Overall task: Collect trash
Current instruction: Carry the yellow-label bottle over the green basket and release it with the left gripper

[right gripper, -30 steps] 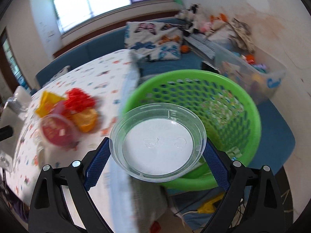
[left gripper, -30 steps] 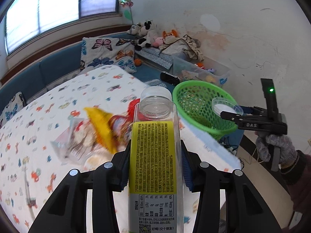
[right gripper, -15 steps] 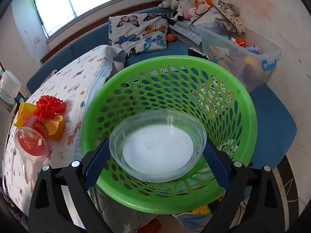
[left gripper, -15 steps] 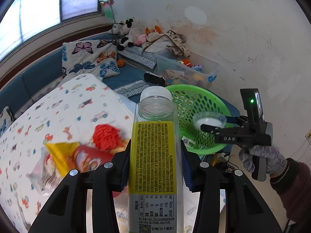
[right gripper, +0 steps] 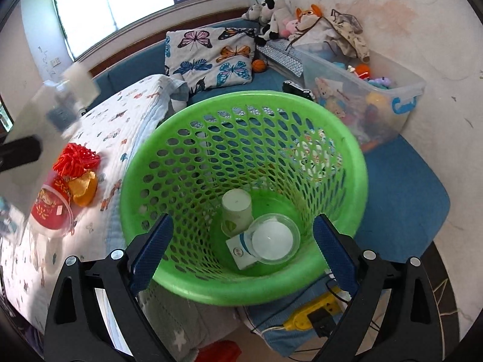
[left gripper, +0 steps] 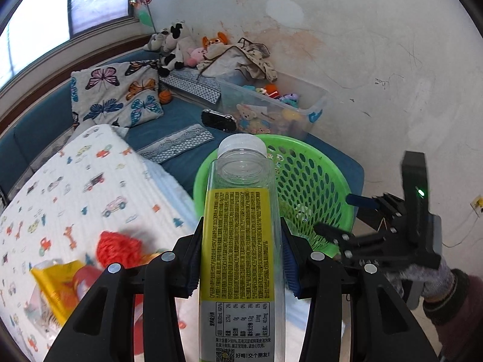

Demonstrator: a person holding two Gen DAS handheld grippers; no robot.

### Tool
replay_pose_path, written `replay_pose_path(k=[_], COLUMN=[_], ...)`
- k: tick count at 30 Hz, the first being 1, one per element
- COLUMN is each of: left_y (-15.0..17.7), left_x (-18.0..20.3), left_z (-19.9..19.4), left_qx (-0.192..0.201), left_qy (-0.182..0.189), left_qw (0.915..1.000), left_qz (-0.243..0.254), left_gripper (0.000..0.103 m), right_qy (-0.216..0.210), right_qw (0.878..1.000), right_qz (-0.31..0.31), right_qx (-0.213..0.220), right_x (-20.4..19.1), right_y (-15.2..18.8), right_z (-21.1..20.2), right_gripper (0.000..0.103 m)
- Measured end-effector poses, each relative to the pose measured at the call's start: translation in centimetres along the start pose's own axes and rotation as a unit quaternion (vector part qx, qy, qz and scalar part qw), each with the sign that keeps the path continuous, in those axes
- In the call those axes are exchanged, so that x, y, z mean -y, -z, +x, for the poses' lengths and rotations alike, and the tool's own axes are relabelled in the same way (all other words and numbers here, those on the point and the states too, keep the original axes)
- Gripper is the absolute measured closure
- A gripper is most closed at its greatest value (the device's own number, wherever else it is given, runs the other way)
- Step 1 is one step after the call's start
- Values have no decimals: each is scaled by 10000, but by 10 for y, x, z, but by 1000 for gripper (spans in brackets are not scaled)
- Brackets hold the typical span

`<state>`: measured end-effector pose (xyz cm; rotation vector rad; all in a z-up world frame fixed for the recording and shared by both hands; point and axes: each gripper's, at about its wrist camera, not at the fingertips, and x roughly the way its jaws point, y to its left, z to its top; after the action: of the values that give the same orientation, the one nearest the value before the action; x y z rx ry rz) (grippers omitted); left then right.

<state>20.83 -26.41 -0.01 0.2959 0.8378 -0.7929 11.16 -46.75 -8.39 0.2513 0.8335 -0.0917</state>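
both tongs sit over the green basket (right gripper: 241, 187) end of the bed. left gripper (left gripper: 240, 259) is clamped on the clear bottle (left gripper: 241, 241) with the yellow label, its blue pads pressed against the bottle's two sides, white cap pointing up and away toward the basket rim. right gripper (right gripper: 241, 247) now stands with its jaws wide apart and nothing between them, poised above the basket mouth.

a second ago the right gripper carried the clear plastic bowl (right gripper: 275, 239) over the basket's near edge; half a second ago it was lower inside the rim, still gripped. now that bowl lies on the basket floor, resting against a white paper cup (right gripper: 237, 211) and a small white carton (right gripper: 240, 249).

seen from the left wrist, the basket has slid from the far right to directly behind the bottle, and the red mesh ball (left gripper: 119, 249) and yellow wrapper (left gripper: 57, 289) on the printed bedspread (left gripper: 75, 187) have dropped to the lower left. the gloved hand (left gripper: 434, 277) holding the right gripper sits just right of the basket.
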Motion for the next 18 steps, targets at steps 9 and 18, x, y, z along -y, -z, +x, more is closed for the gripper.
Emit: replay_pose_path(k=[9, 18], left_y=[-18, -29], left_x=[21, 38], left_z=[40, 86], left_qx=[-249, -638], left_qy=[85, 115], left_qw=[9996, 9978], left_qz=[54, 142], left_gripper=[60, 60], right_qy=[17, 77], right_qw=[9999, 9999], right_qz=[73, 49], right_qx=[76, 102], right_x=[4, 7], right_y=[11, 21], right_z=[-17, -26], right_gripper=[10, 10])
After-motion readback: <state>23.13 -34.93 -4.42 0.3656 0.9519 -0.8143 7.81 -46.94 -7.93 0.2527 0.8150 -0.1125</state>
